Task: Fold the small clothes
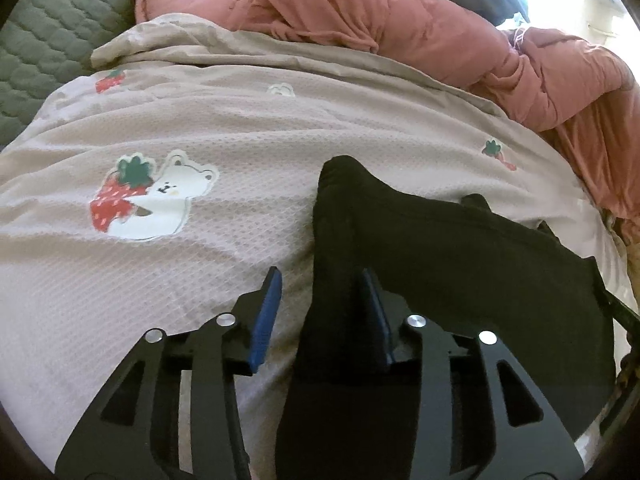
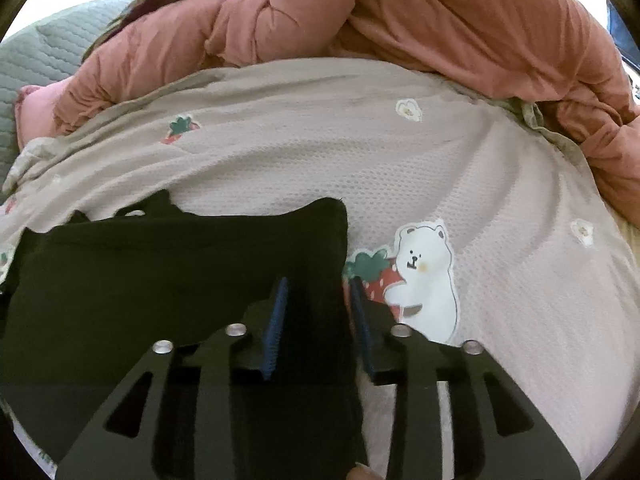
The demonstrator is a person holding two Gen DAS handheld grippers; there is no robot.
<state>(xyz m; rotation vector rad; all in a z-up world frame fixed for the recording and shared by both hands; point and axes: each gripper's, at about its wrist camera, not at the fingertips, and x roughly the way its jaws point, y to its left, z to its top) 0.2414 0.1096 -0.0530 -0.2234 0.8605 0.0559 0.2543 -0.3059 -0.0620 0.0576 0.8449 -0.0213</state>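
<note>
A small black garment lies flat on a beige blanket printed with bears and strawberries. My left gripper is open, its blue pads either side of the garment's left edge, which runs between them. The same garment fills the lower left of the right wrist view. My right gripper is open, its blue pads straddling the garment's right edge, low over the blanket.
A bunched salmon-pink quilt lies along the far edge of the blanket; it also shows in the right wrist view. A grey-green quilted cover is at the far left. A printed bear is beside the right gripper.
</note>
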